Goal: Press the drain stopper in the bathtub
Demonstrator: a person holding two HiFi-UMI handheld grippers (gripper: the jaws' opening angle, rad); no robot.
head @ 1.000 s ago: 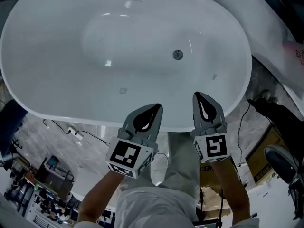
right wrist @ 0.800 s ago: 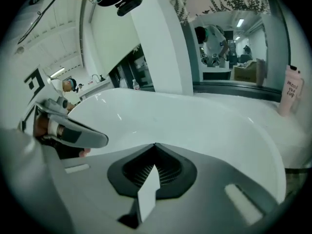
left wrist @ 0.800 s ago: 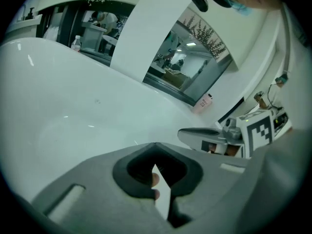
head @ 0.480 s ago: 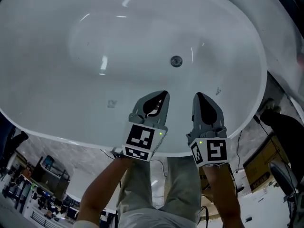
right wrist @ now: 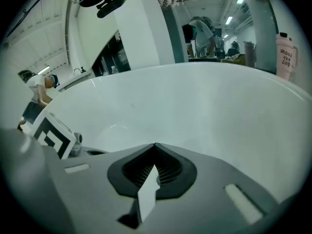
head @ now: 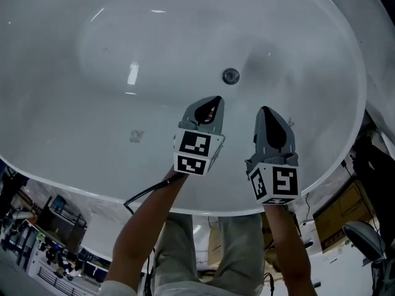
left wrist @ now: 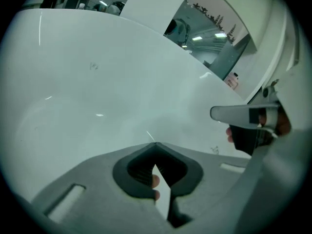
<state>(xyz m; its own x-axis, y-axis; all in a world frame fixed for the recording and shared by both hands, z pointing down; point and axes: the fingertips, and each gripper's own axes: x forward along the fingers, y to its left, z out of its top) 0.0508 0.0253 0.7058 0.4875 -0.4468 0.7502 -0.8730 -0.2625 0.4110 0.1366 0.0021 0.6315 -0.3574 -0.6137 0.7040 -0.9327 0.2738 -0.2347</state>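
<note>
The left gripper [head: 212,103] and right gripper [head: 268,113] hover over the white bathtub [head: 92,128], each with its fingers closed together on nothing. The drain stopper [head: 231,75] sits on the tub floor just beyond them.

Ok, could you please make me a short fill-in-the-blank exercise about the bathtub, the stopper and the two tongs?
1. The bathtub is ____ in colour.
2. The left tongs and the right tongs both have their jaws ____, holding nothing.
3. The drain stopper lies ahead of the tongs, and ____ of them touches it.
Missing words: white; shut; neither.
</note>
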